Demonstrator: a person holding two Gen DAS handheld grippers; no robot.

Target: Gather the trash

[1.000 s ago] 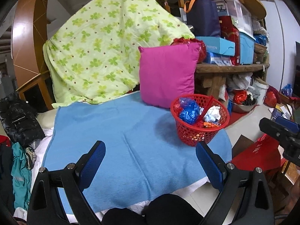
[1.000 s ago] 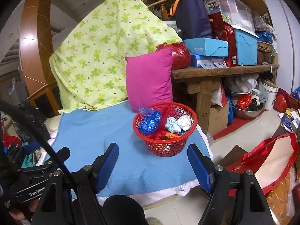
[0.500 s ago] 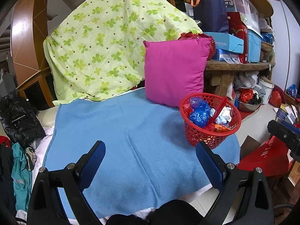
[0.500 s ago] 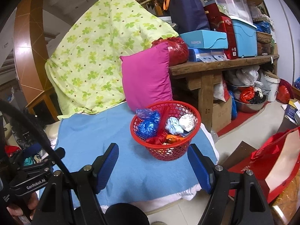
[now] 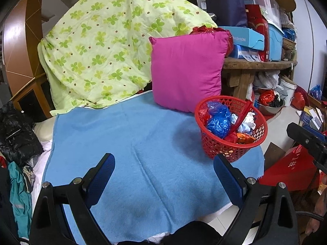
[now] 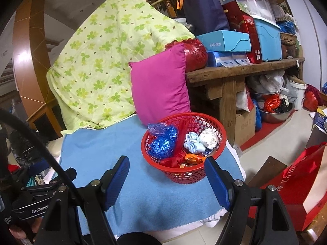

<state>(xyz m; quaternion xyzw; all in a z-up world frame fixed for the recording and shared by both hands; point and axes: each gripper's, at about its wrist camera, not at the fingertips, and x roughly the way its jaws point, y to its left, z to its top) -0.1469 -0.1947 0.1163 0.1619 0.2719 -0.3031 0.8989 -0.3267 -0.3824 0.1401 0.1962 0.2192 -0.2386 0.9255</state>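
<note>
A red plastic basket (image 5: 232,149) (image 6: 185,172) stands at the right end of a blue blanket (image 5: 132,143) (image 6: 102,149). It holds trash: a crumpled blue plastic bag (image 6: 162,143), white paper wads (image 6: 208,137), a pale blue wad (image 6: 194,143) and orange wrappers (image 6: 194,159). My left gripper (image 5: 163,175) is open and empty, over the blanket, left of the basket. My right gripper (image 6: 167,180) is open and empty, just in front of the basket.
A magenta pillow (image 5: 187,71) (image 6: 159,85) leans behind the basket, against a green floral quilt (image 5: 108,47). A wooden bench (image 6: 241,71) loaded with boxes stands to the right. A red paper bag (image 6: 302,183) lies on the floor at right. Dark clothes (image 5: 16,130) pile at left.
Both grippers have moved forward and slightly closer to the blanket and basket. Jaws stay open. The basket has not moved.
</note>
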